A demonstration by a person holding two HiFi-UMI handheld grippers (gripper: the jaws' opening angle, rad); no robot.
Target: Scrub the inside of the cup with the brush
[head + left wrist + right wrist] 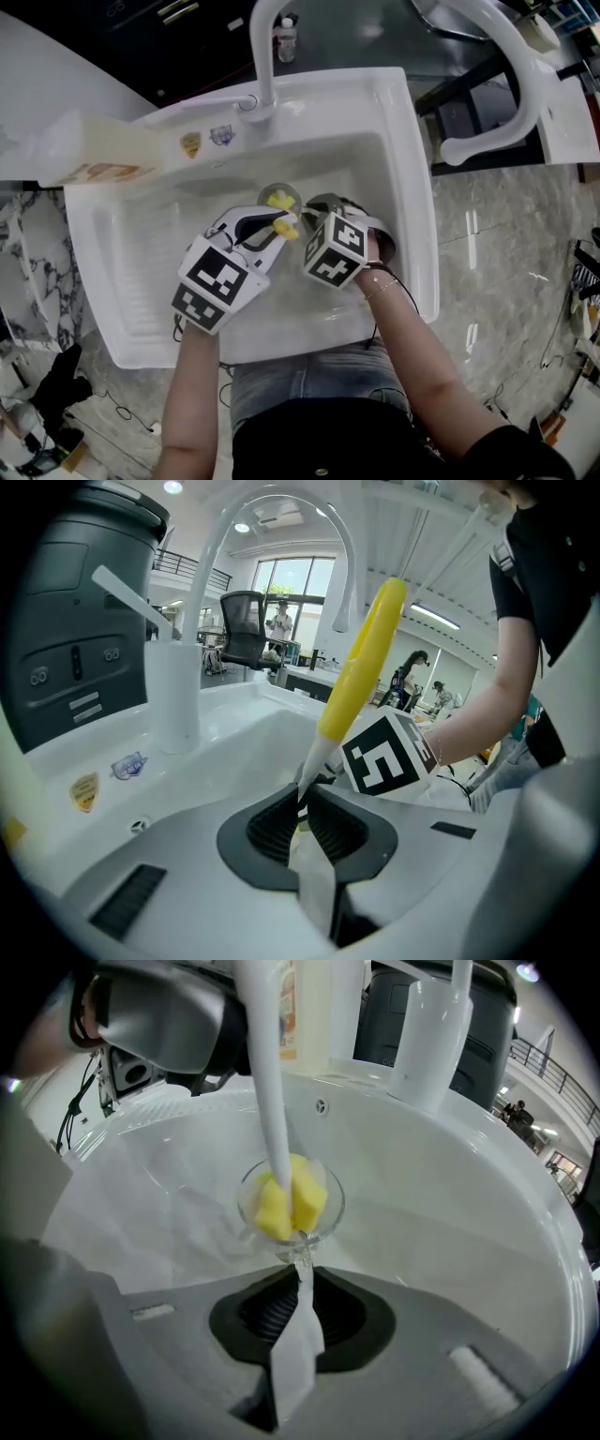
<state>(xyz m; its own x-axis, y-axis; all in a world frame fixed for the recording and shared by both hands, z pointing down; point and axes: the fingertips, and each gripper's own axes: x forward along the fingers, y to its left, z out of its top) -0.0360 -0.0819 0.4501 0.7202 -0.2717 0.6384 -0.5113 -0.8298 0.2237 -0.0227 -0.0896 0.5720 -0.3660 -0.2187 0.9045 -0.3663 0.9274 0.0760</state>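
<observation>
A clear glass cup (292, 1206) sits low in the white sink (414, 187), tilted toward the right gripper view. My right gripper (300, 1269) is shut on the narrow glass foot under its bowl. The brush has a yellow sponge head (289, 1200) inside the cup and a white shaft (265, 1063) rising out of it. In the left gripper view the yellow handle (363, 663) stands up from my left gripper (302, 803), which is shut on the white shaft. From the head view both grippers meet over the cup (281, 199), left gripper (274, 232) beside right gripper (315, 214).
A white faucet (266, 56) arches over the basin's far rim. A pale box (94, 157) lies on the counter at the left, and the ribbed drainboard (131, 272) lies left of the basin. A small bottle (286, 37) stands behind the faucet.
</observation>
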